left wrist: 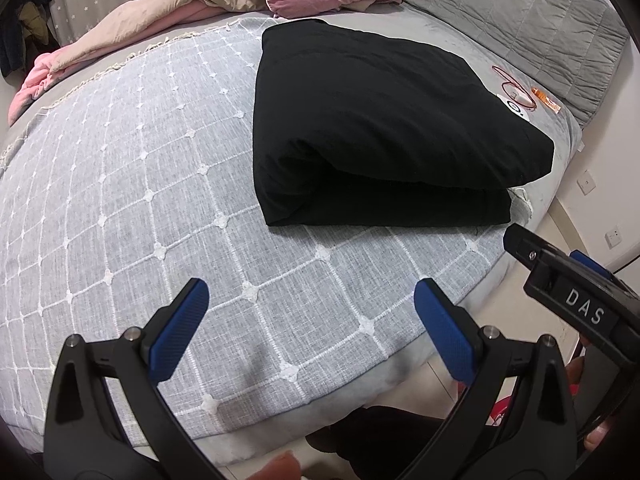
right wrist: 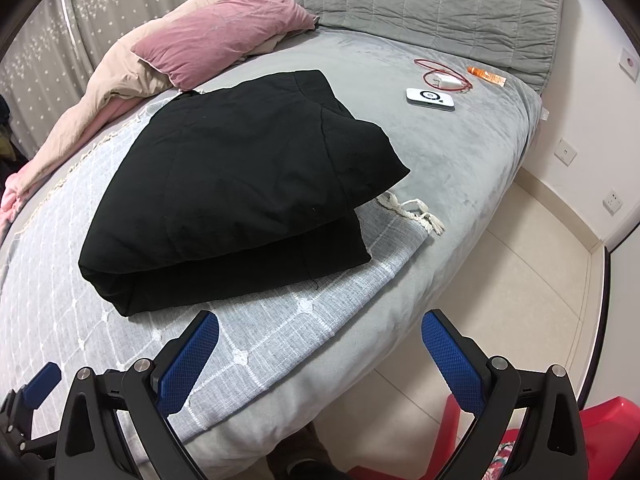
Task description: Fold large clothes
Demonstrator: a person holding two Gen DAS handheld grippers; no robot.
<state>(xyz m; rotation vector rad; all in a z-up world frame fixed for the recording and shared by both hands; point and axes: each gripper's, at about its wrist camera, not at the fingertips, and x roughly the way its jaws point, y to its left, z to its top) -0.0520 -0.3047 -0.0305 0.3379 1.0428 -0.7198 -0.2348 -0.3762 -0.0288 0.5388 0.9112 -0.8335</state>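
Note:
A large black garment point(left wrist: 380, 128) lies folded into a thick rectangle on a grey checked blanket point(left wrist: 140, 200) on the bed; it also shows in the right wrist view point(right wrist: 240, 184). My left gripper point(left wrist: 312, 328) is open and empty, held above the blanket's near edge, short of the garment. My right gripper point(right wrist: 320, 364) is open and empty, over the bed's near edge, in front of the garment. The right gripper also shows at the right of the left wrist view point(left wrist: 560, 280).
A pink pillow point(right wrist: 224, 36) and a beige-pink duvet point(right wrist: 100, 104) lie at the bed's far left. A white device point(right wrist: 430, 99), red cable point(right wrist: 444, 76) and orange tube point(right wrist: 486, 75) lie near the grey headboard point(right wrist: 420, 4). A red stool point(right wrist: 600, 432) stands on the tiled floor.

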